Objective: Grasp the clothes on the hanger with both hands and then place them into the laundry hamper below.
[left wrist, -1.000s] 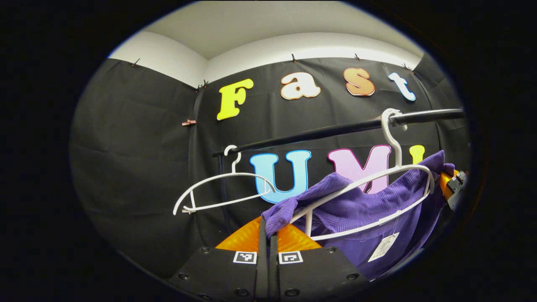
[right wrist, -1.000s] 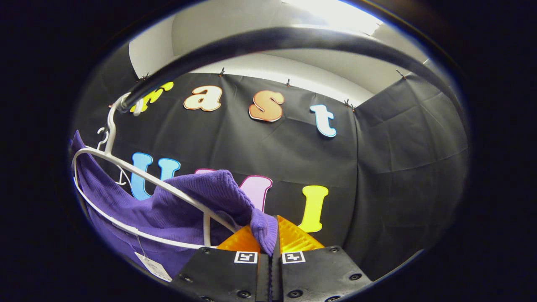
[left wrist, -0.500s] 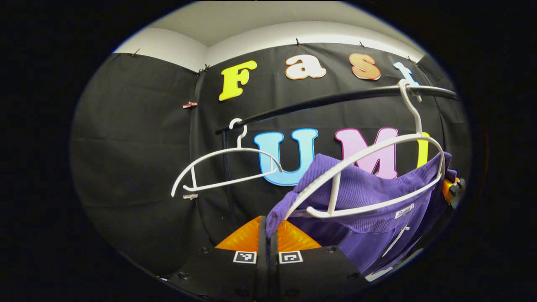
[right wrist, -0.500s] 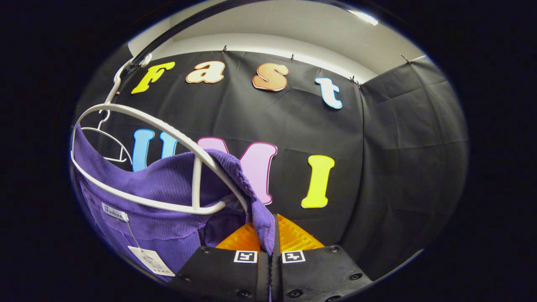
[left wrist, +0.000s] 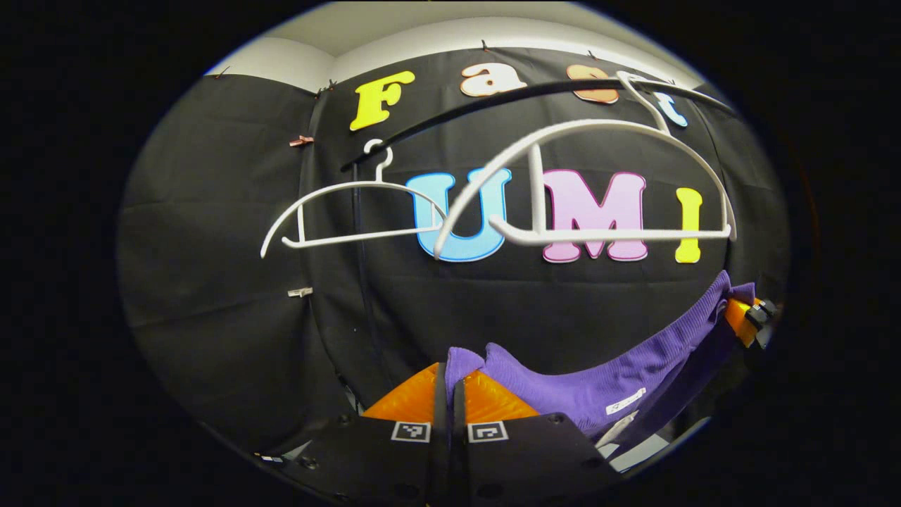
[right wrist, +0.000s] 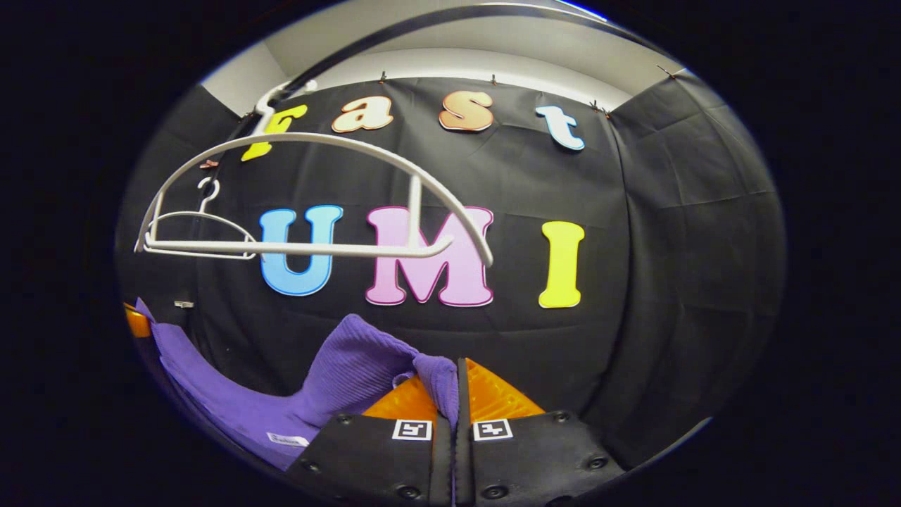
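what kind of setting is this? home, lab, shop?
Looks like a staged recording booth, not a home: black cloth wall pinned up all round, a bare clothes rail with two white hangers, and a purple garment held between two grippers.

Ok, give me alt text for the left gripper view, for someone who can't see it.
The left gripper is shut on a purple garment, which sags across to the right gripper. Above, two bare white hangers hang from a black rail.
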A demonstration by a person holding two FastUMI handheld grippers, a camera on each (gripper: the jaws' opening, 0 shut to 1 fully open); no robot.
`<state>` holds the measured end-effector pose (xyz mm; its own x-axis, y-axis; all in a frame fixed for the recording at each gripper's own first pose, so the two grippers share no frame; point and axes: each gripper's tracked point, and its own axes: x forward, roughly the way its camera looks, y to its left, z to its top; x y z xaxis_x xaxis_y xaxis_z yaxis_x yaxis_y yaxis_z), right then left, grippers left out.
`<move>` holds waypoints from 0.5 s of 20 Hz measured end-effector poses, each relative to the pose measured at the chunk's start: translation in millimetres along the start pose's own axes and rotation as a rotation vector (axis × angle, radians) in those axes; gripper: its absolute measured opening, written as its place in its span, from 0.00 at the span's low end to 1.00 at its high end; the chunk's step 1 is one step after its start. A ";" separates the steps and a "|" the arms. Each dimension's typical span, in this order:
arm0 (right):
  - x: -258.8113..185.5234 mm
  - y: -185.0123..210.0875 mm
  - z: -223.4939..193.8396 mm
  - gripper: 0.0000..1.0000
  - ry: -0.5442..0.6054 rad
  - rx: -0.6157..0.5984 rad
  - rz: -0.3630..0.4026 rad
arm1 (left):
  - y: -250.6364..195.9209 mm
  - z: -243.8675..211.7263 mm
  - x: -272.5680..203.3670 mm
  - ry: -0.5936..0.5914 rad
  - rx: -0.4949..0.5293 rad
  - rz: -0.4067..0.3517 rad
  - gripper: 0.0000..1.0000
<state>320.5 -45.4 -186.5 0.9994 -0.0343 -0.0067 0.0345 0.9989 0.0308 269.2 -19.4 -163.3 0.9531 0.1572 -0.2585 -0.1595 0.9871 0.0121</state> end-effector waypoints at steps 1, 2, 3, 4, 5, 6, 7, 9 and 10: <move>-8.0 9.9 -3.3 0.07 0.005 -0.002 0.019 | -4.9 -9.1 -5.1 0.010 0.003 -0.012 0.05; -15.7 17.7 -6.3 0.07 0.011 -0.007 0.037 | -10.8 -13.0 -9.5 0.017 0.007 -0.026 0.05; -22.6 26.3 -8.3 0.07 0.019 -0.007 0.058 | -16.0 -18.1 -14.2 0.023 0.012 -0.038 0.05; -31.7 33.2 -10.5 0.07 0.026 -0.002 0.077 | -21.7 -22.6 -18.4 0.027 0.016 -0.053 0.05; -39.4 40.1 -14.5 0.07 0.042 0.005 0.095 | -28.7 -26.7 -25.0 0.031 0.017 -0.070 0.05; -47.6 47.5 -17.8 0.05 0.060 0.022 0.118 | -35.2 -29.2 -30.2 0.034 0.019 -0.088 0.05; -54.4 55.4 -20.9 0.07 0.080 0.041 0.139 | -41.1 -31.0 -34.4 0.034 0.020 -0.107 0.05; -69.3 66.2 -27.1 0.07 0.125 0.061 0.176 | -52.8 -31.0 -45.4 0.035 0.016 -0.143 0.05; -76.7 71.7 -31.1 0.07 0.147 0.067 0.195 | -57.1 -31.3 -49.8 0.037 0.007 -0.160 0.05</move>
<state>246.2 29.8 -214.8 0.9759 0.1684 -0.1390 -0.1534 0.9818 0.1123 222.8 -84.6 -181.4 0.9561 -0.0031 -0.2930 -0.0045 0.9997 -0.0254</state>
